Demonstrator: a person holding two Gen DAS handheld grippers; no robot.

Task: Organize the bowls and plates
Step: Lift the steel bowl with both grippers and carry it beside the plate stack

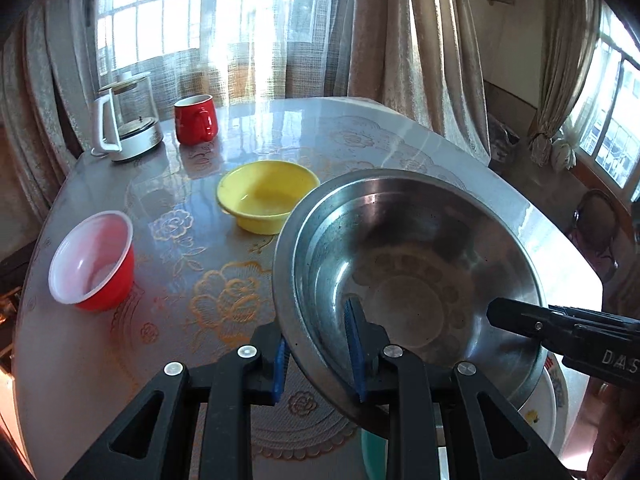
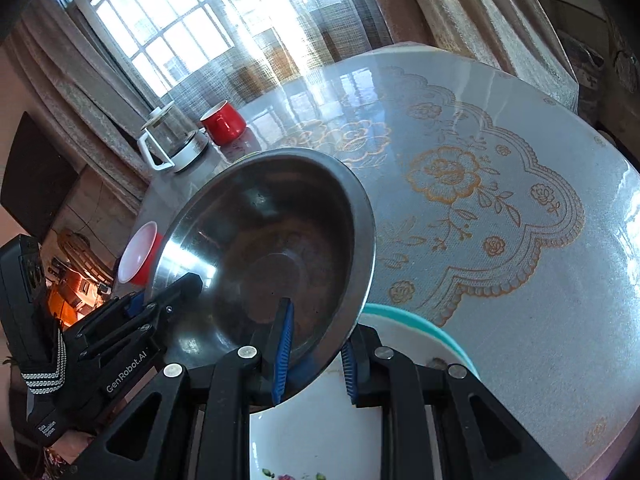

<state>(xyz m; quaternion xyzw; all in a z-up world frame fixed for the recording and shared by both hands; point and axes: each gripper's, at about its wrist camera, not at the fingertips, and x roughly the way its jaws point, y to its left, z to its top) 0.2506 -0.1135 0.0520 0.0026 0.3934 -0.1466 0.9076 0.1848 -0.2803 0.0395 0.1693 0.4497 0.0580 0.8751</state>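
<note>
A large steel bowl (image 1: 408, 264) hangs tilted above the table, held from two sides. My left gripper (image 1: 318, 356) is shut on its near rim, one blue pad inside the bowl and one outside. In the right wrist view my right gripper (image 2: 316, 356) is likewise shut on the steel bowl's (image 2: 272, 248) rim. The right gripper (image 1: 520, 320) also reaches in from the right in the left wrist view. Under the bowl lie a white floral plate (image 2: 312, 440) and a teal-rimmed dish (image 2: 420, 320). A yellow bowl (image 1: 268, 200) and a red bowl (image 1: 92, 260) with a white inside sit on the table beyond.
The round table (image 2: 520, 320) has a lace-pattern cover with gold flowers. At its far edge stand a red mug (image 1: 196, 120) and a glass pot (image 1: 128, 124) with a white handle. Curtained windows are behind the table, and a chair (image 1: 600, 232) stands at the right.
</note>
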